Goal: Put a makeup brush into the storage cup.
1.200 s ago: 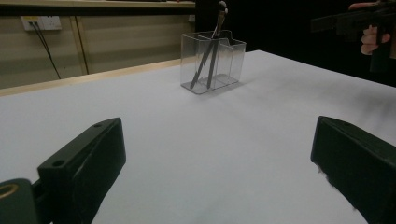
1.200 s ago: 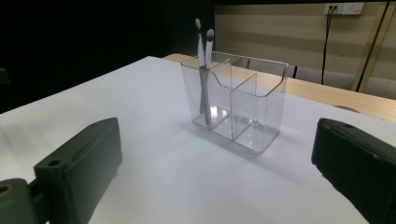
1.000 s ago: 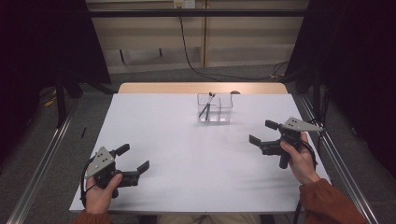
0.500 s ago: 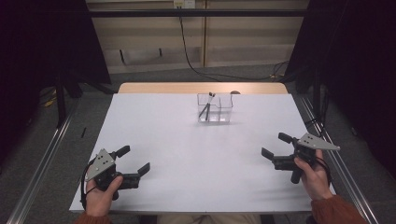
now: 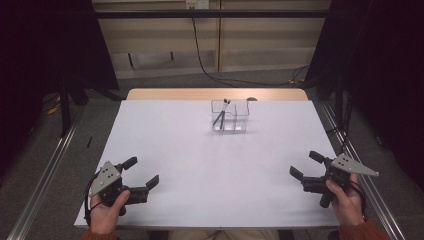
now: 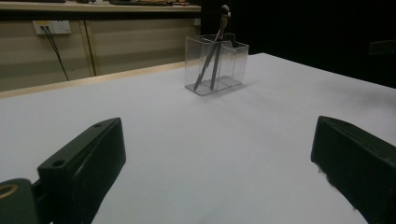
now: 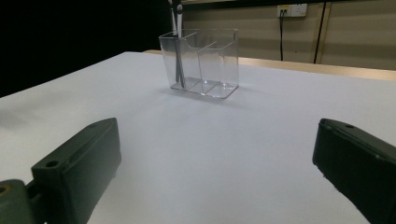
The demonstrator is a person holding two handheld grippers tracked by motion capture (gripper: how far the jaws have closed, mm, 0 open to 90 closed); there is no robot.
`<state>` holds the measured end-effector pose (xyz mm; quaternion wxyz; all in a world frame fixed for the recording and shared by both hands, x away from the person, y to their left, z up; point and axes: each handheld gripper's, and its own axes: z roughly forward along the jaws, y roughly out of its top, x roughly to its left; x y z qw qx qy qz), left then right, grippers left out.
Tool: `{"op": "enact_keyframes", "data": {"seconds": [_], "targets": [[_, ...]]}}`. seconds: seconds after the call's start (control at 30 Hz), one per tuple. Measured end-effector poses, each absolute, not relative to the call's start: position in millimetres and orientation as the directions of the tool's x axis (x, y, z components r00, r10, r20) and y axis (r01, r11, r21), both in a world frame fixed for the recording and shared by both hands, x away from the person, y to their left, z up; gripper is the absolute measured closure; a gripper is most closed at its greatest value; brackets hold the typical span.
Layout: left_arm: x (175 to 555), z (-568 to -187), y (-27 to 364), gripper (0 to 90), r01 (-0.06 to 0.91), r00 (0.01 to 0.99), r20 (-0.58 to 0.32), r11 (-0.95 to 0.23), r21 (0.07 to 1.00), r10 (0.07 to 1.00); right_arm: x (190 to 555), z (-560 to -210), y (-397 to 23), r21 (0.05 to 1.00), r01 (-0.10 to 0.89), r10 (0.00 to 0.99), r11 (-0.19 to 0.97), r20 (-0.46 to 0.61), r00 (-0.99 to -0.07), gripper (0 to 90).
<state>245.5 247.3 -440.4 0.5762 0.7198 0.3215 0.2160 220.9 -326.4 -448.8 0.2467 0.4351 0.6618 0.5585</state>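
Note:
A clear plastic organizer (image 5: 230,115) with compartments stands at the far middle of the white table (image 5: 210,165); thin dark pens (image 5: 220,116) lean in its left compartment. The left gripper view shows the organizer (image 6: 215,62) ahead, and the right gripper view shows the organizer (image 7: 203,62) too. My left gripper (image 5: 140,172) rests near the front left corner, held in a hand, jaws wide apart with nothing between them. My right gripper (image 5: 306,165) sits near the front right edge, also open and empty. Both point toward the table's middle.
A wooden strip (image 5: 215,94) borders the table's far edge. Metal rails (image 5: 45,170) run along both sides of the table. A black cable (image 5: 200,55) hangs down the back wall from an outlet. Dark curtains flank the area.
My right gripper has moved toward me and outward, from mid-right of the table to the front right edge. My left gripper has barely shifted.

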Motion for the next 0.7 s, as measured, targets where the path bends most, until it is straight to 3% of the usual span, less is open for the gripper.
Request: {"op": "enact_keyframes", "data": {"seconds": [0.7], "targets": [[245,-440,249,2.7,0.210,0.680,-0.076,-0.094,0.973,0.729,211,-450,-331,0.960,0.279,0.862,0.006,0.137,-0.489,0.6]]}}
